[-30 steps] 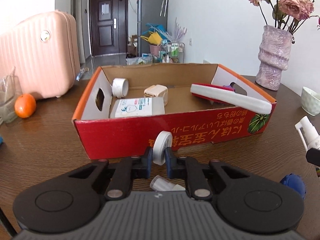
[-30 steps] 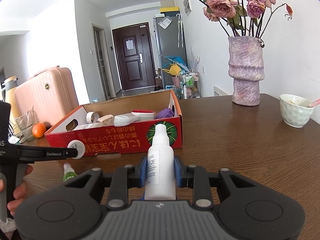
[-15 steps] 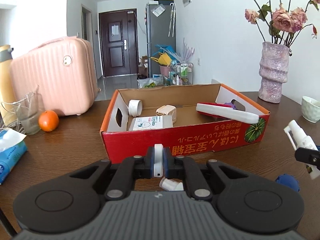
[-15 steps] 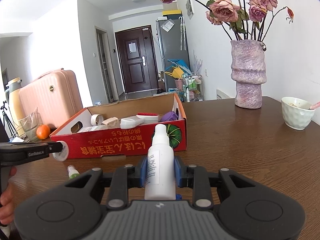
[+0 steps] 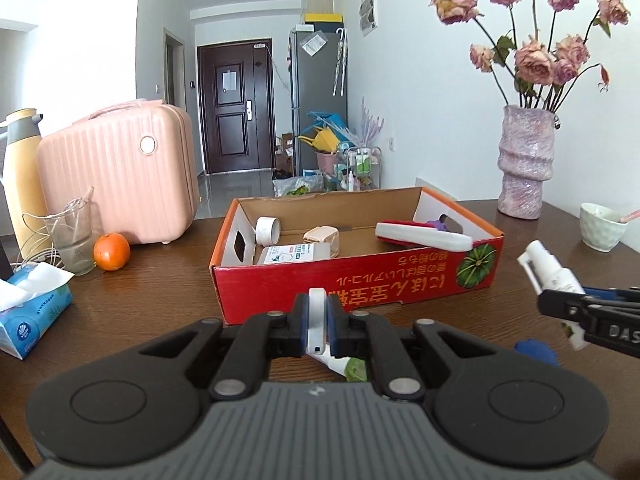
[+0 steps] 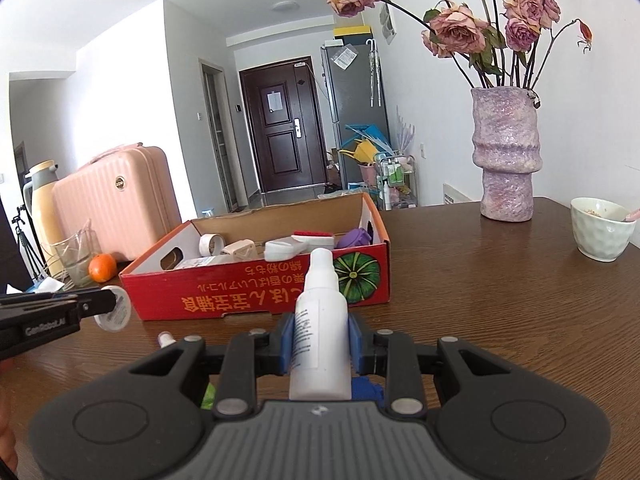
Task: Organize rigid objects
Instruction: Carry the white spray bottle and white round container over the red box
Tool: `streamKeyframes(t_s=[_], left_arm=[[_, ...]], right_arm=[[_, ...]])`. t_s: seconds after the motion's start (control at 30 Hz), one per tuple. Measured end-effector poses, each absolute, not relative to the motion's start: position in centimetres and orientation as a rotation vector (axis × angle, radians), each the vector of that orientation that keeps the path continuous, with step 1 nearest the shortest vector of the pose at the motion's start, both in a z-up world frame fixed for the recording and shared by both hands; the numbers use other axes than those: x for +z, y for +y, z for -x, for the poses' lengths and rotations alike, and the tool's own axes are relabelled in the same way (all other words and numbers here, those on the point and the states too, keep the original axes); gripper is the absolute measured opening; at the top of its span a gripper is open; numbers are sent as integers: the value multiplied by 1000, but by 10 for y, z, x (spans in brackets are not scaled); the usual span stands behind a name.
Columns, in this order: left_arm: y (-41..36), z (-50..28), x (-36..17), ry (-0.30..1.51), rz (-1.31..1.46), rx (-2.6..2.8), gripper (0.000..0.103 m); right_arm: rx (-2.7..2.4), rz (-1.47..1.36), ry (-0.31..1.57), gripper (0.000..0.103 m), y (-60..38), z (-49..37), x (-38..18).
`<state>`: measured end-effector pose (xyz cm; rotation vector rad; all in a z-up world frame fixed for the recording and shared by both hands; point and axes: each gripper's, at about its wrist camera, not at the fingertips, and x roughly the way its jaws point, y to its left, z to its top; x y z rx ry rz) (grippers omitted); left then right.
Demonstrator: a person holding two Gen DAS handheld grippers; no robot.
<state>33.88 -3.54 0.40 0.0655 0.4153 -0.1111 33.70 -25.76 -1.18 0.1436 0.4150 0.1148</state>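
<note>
On the table: I see a dark wooden table (image 5: pixel 140 300) with a red cardboard box (image 5: pixel 360 284) near its middle, open side up.
Left gripper: my left gripper (image 5: pixel 317 320) is clamped on a white tape roll (image 5: pixel 317 312), held edge-on, in front of the box's near wall and above the tabletop.
Right gripper: my right gripper (image 6: pixel 319 344) is clamped on a white spray bottle (image 6: pixel 319 320), nozzle pointing away from me, just short of the box's near right corner.
Inside the box: a second tape roll (image 5: pixel 268 230) at the far left, a flat white packet (image 5: pixel 294 254) in front of it, a beige item (image 5: pixel 322 236) mid-box, a long white and red brush (image 5: pixel 424 236) lying across the right side.
Under my grippers: a small green-capped bottle (image 5: pixel 344 366) and a blue object (image 5: pixel 534 350) lie on the wood.
Left of the box: an orange (image 5: pixel 112 257), a glass (image 5: pixel 76 240), a tissue pack (image 5: pixel 34 308), a pink suitcase (image 5: pixel 120 176).
Right side: a purple vase (image 6: pixel 506 152) of dried roses, a white cup (image 6: pixel 602 232) near it.
</note>
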Motion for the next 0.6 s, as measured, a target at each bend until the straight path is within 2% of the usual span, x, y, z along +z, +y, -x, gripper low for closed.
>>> streamKeyframes(t_s=[0.6], left_arm=[[-44, -310, 21, 372, -30, -101, 10]], right_arm=[[166, -160, 370, 27, -242, -327, 2]])
